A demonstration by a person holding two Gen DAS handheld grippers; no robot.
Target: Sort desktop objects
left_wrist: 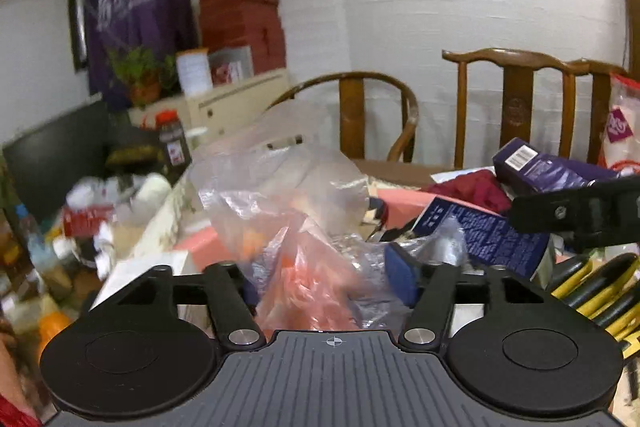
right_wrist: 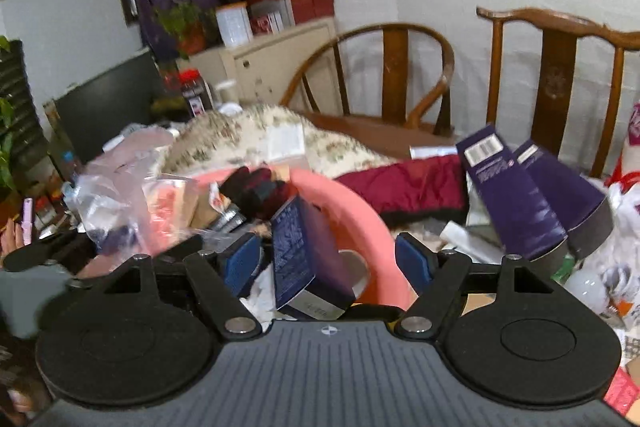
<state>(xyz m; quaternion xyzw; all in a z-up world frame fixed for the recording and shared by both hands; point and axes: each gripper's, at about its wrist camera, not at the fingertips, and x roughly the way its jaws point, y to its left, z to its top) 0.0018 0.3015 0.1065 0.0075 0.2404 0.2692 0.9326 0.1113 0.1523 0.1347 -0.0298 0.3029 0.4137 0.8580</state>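
Now both grippers parted over cluttered counter
Left gripper released, crumpled plastic bags between its pads; right gripper released, navy box leaning in pink basin at 12 o'clock

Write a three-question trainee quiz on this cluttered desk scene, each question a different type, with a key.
1. True or false: the right claw is clamped shut on the dark blue box.
2. Multiple choice: what lies between the left claw's fingers? A) a light bulb B) crumpled plastic bags C) a potted plant
3. Fill in: the dark blue box stands inside a round ____ basin.

Key: 1 false, its jaws stand open around the box; 2 B; 3 pink.
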